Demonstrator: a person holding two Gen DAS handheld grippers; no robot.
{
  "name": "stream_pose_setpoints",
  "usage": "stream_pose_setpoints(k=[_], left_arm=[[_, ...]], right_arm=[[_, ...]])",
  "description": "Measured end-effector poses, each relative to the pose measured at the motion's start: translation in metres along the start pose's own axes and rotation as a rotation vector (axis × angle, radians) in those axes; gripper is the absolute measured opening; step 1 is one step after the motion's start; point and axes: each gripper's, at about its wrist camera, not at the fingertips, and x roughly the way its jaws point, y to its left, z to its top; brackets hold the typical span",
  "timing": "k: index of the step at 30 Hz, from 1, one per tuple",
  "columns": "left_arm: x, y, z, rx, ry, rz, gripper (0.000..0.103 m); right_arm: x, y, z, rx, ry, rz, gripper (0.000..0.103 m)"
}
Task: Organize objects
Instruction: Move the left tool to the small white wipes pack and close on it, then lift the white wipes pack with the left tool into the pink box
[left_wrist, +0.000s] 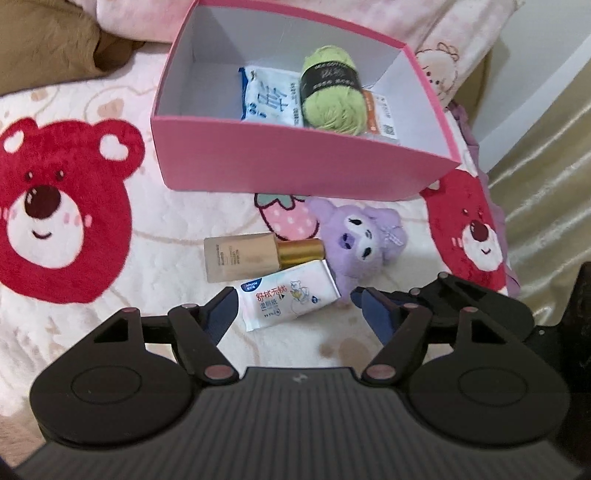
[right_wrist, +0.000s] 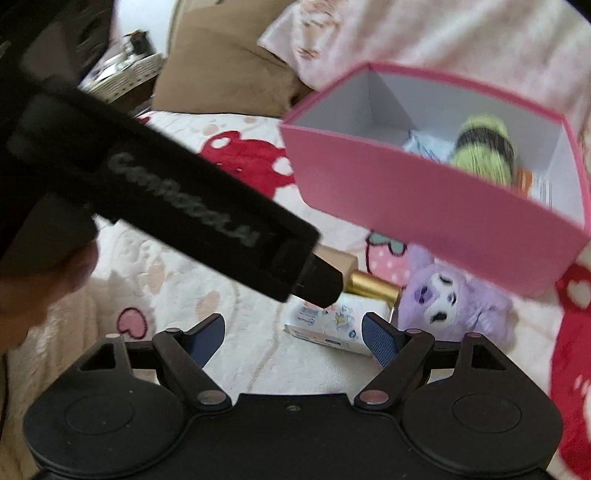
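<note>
A pink box (left_wrist: 295, 162) with white inner walls stands on the bed blanket. It holds a blue-and-white tissue pack (left_wrist: 269, 98), a green yarn ball (left_wrist: 330, 88) and an orange-edged packet (left_wrist: 380, 114). In front of the box lie a beige foundation bottle (left_wrist: 255, 256) with a gold cap, a wet-wipes pack (left_wrist: 288, 295) and a purple plush toy (left_wrist: 365, 243). My left gripper (left_wrist: 293, 301) hangs open just above the wipes pack, one finger on each side. My right gripper (right_wrist: 291, 325) is open too, short of the same wipes pack (right_wrist: 332, 325) and the plush toy (right_wrist: 450, 299).
The left tool's black body (right_wrist: 166, 184) crosses the right wrist view, and a hand (right_wrist: 44, 288) shows at the left edge. The blanket (left_wrist: 74, 314) is printed with red bears. A brown pillow (left_wrist: 44, 40) and pink bedding lie behind the box; a gold curtain (left_wrist: 546, 177) hangs at the right.
</note>
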Motion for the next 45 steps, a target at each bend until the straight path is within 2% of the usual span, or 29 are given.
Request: stream_pose_setpoints(k=[6,13,18,21,23,29,37,40,45], left_arm=[[0.028,0.009,-0.006,-0.044,0.006,0.006,0.071],[0.044,0.016,-0.01,-0.102,-0.004,0.02,0.07],[0.056,0.023,-0.012,-0.155,0.01,0.024,0.068],[0.062,0.025,-0.014,-0.174,0.012,0.014,0.06],[0.066,0.026,-0.016,-0.194,0.018,0.002,0.05],[0.07,0.029,-0.019,-0.213,0.012,0.024,0.038],[0.068,0.035,-0.019,-0.23,0.006,0.021,0.036],[0.068,0.04,-0.019,-0.259,0.002,0.0,0.036],[0.062,0.042,-0.024,-0.273,0.001,-0.028,0.036]], right_arm=[[0.025,-0.016,-0.016,0.09,0.02,-0.044,0.085],[0.037,-0.012,-0.021,0.073,0.008,-0.109,0.085],[0.043,-0.012,-0.026,0.073,0.014,-0.117,0.088],[0.045,-0.013,-0.028,0.077,0.016,-0.108,0.092],[0.047,-0.013,-0.029,0.084,0.013,-0.099,0.094],[0.046,-0.007,-0.033,0.068,0.019,-0.118,0.094],[0.047,-0.011,-0.042,0.086,0.002,-0.106,0.094],[0.055,-0.01,-0.041,0.091,0.005,-0.09,0.088],[0.044,-0.009,-0.045,0.099,0.004,-0.085,0.088]])
